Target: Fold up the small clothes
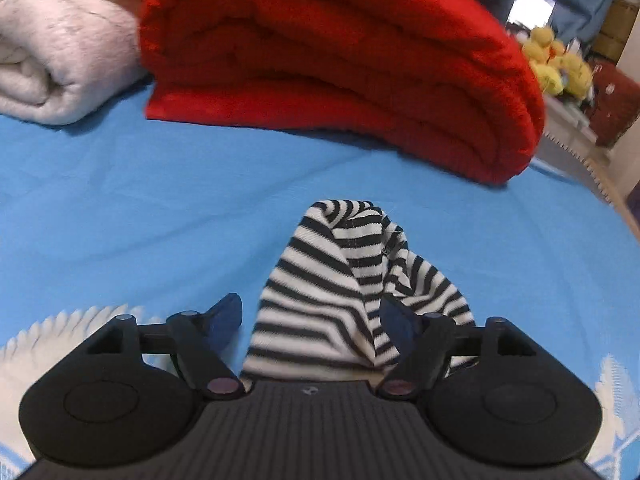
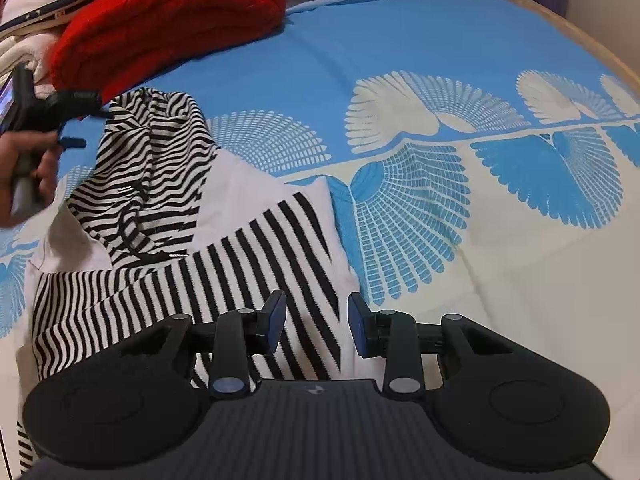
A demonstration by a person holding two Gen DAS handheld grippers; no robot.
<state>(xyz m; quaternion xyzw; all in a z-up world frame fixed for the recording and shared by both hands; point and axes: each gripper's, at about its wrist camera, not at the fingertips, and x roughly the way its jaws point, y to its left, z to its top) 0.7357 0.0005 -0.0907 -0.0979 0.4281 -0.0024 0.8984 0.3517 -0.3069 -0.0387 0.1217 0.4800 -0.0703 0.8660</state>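
Blue patterned bedsheet (image 2: 400,48) under clothes

The striped garment (image 2: 160,208) is a soft ribbed knit, matt black and white. Under it the bedsheet (image 2: 360,52) is smooth, matt woven cloth, blue with a white print. At the upper left the red blanket (image 1: 340,60) looks thick and fuzzy, the cream blanket (image 1: 52,60) fleecy. Both grippers (image 2: 317,320) are matt black plastic with ridged housings, blue pads (image 2: 276,318) and dull metal pivot pins.
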